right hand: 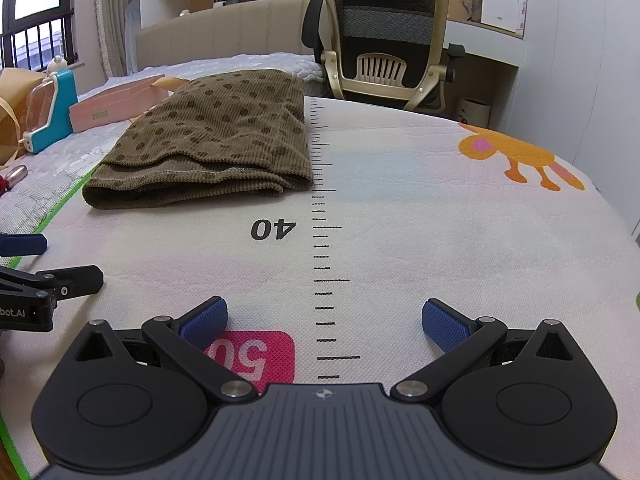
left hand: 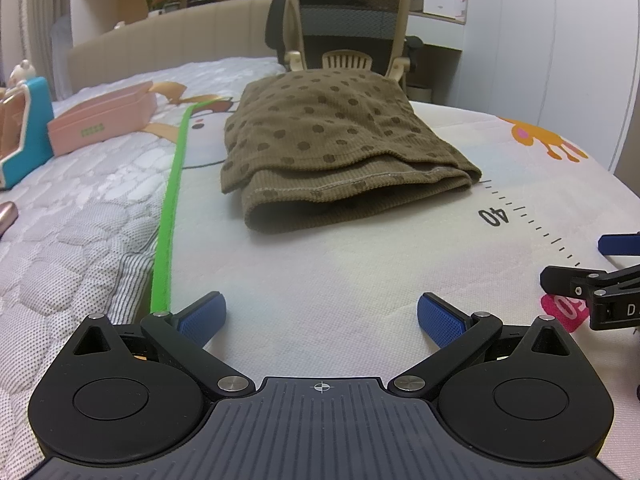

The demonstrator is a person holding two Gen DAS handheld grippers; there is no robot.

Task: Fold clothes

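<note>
A brown polka-dot garment (left hand: 332, 148) lies folded in layers on the white play mat (left hand: 320, 264), ahead of both grippers. In the right wrist view the same garment (right hand: 208, 144) sits ahead to the left, beside the printed ruler line. My left gripper (left hand: 322, 320) hovers low over the mat, open, nothing between its blue pads (left hand: 200, 320). My right gripper (right hand: 324, 324) is also open and empty, above the pink "50" mark (right hand: 250, 356). Each gripper shows at the edge of the other's view: the right one (left hand: 600, 276), the left one (right hand: 44, 268).
The mat has a green border (left hand: 172, 200) and an orange animal print (right hand: 516, 156). A pink box (left hand: 104, 120) and a blue-and-white toy (left hand: 24, 136) rest on the quilted bed to the left. An office chair (right hand: 388, 44) stands beyond the bed's far edge.
</note>
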